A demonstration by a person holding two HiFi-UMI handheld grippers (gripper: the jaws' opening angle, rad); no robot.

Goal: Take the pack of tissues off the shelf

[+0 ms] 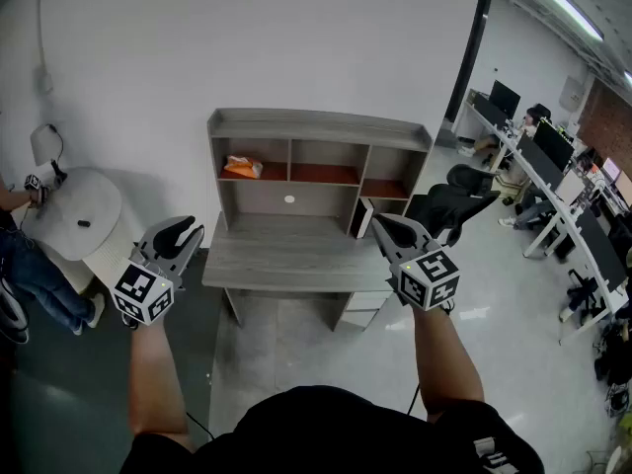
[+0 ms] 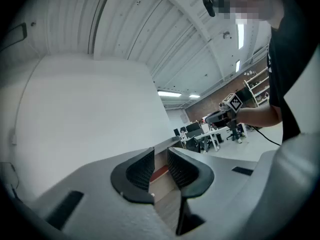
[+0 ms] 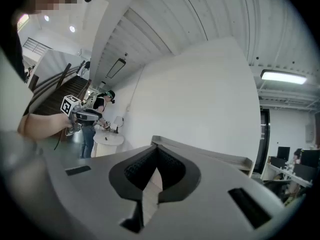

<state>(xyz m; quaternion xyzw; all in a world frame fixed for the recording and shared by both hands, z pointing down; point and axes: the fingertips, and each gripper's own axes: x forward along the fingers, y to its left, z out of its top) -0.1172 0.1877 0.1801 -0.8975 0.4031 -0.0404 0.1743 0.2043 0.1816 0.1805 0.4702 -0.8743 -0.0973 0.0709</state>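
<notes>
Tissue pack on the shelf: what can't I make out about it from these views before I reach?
- pack of tissues: head view, too small to tell its print or how it lies.
- Left gripper view: the left gripper covers all but a strip of the shelf; pack hidden.
- Right gripper view: the shut right gripper blocks the compartments; pack hidden.
- white object under the shelf: head view, too small to identify.

1. Head view: bright, even indoor light. A long white ceiling strip lamp (image 1: 558,3) shows at upper right, and the plain white wall (image 1: 296,38) is evenly lit.
2. The glossy pale grey floor (image 1: 474,314) shows white reflections. The compartments of the grey wooden desk with shelf unit (image 1: 296,255) are lightly shadowed.
3. Both gripper views: strong fisheye bending, black vignetted corners, soft foreground.
4. Rectangular ceiling lamps (image 2: 169,93) and a long tube light (image 3: 282,76) glare white.
</notes>
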